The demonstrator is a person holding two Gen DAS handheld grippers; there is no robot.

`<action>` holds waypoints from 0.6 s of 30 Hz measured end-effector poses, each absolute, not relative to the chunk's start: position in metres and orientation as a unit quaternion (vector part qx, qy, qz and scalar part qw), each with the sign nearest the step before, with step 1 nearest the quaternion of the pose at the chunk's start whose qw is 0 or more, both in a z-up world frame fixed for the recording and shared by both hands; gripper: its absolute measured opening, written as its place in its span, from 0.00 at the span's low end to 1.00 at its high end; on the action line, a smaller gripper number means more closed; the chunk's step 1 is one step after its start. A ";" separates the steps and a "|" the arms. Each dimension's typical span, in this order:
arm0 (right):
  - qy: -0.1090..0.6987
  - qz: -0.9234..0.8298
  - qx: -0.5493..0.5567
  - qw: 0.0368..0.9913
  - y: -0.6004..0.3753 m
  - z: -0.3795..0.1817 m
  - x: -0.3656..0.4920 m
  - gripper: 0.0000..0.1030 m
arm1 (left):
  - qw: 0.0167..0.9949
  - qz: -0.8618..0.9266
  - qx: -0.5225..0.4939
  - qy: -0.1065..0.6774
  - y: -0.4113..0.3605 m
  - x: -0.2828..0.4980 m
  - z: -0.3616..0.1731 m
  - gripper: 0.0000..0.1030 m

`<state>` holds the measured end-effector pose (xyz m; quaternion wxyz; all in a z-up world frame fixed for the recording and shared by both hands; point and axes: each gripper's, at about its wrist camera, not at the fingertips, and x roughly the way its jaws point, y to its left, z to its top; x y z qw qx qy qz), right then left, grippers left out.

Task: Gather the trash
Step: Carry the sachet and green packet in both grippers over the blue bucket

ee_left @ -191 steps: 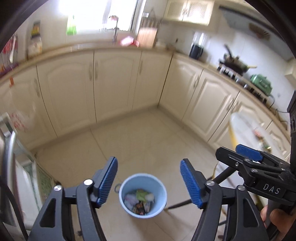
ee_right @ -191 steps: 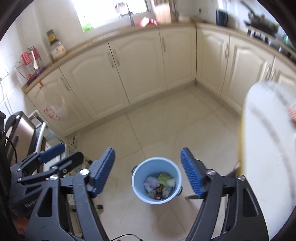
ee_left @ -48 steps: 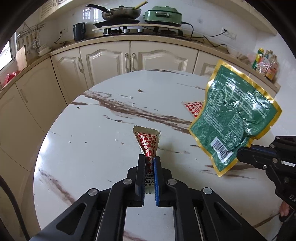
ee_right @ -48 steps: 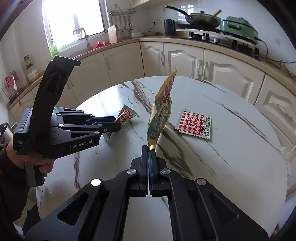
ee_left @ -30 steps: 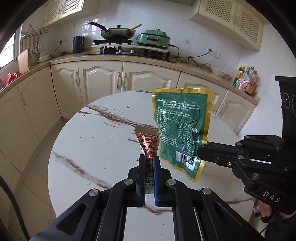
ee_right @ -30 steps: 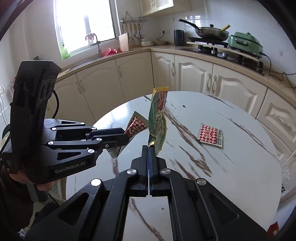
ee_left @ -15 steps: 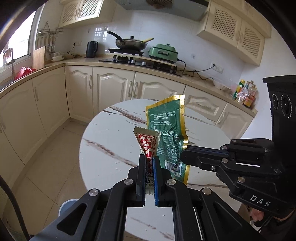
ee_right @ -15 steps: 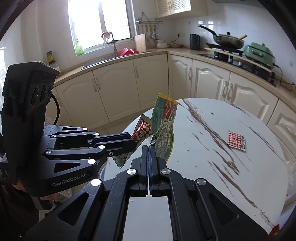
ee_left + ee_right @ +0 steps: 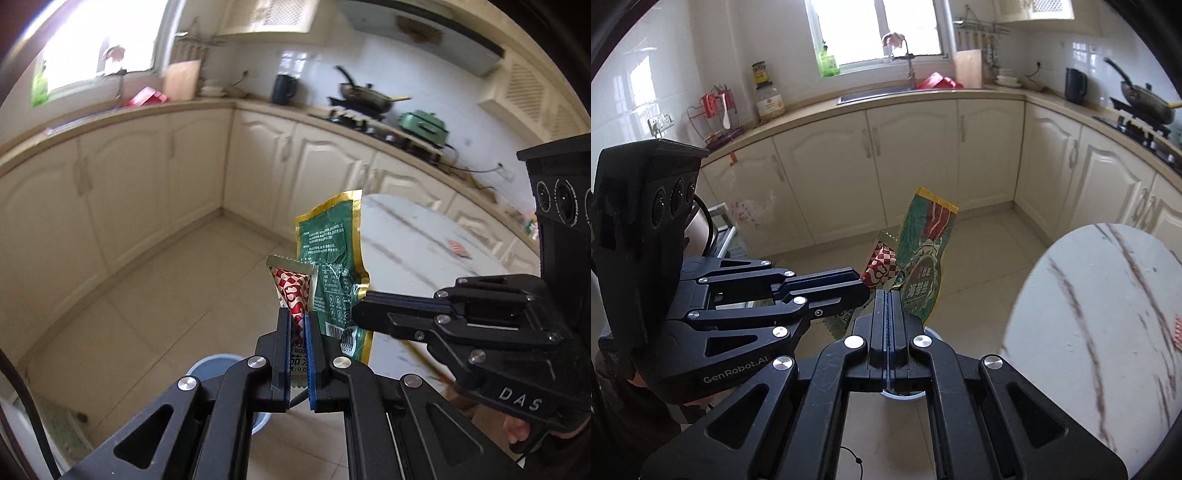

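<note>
My left gripper (image 9: pixel 296 315) is shut on a red-and-white checkered sachet (image 9: pixel 293 286), which stands up between its blue pads. My right gripper (image 9: pixel 887 293) is shut on the bottom edge of a green and gold snack bag (image 9: pixel 923 258). That bag (image 9: pixel 332 266) hangs just right of the sachet in the left wrist view, pinched by the right gripper (image 9: pixel 356 304). The left gripper (image 9: pixel 862 284) and the sachet (image 9: pixel 881 264) show at centre left in the right wrist view. A light blue trash bucket (image 9: pixel 207 363) stands on the floor below, mostly hidden behind the left gripper.
A round white marble table (image 9: pixel 1100 325) stands to the right, with one more checkered sachet (image 9: pixel 458 249) lying on it. Cream cabinets (image 9: pixel 905 162) line the walls. Beige floor tiles (image 9: pixel 147 295) spread around the bucket. A metal rack (image 9: pixel 726 229) stands at the left.
Both grippers have swung away from the table toward the floor and cabinets, each carrying its wrapper. The blue bucket has come into view under the left gripper.
</note>
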<state>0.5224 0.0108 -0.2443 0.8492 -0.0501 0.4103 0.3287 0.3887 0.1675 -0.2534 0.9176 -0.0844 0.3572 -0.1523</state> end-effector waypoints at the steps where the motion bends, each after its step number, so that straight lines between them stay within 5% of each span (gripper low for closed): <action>1: 0.418 0.331 -0.054 0.844 0.025 -0.256 0.526 0.01 | 0.914 -0.147 -0.094 0.366 0.180 0.387 -0.264 0.03; 18: 0.602 0.274 -0.034 0.749 0.085 -0.513 0.633 0.02 | 0.817 -0.125 -0.177 0.534 0.269 0.426 -0.475 0.02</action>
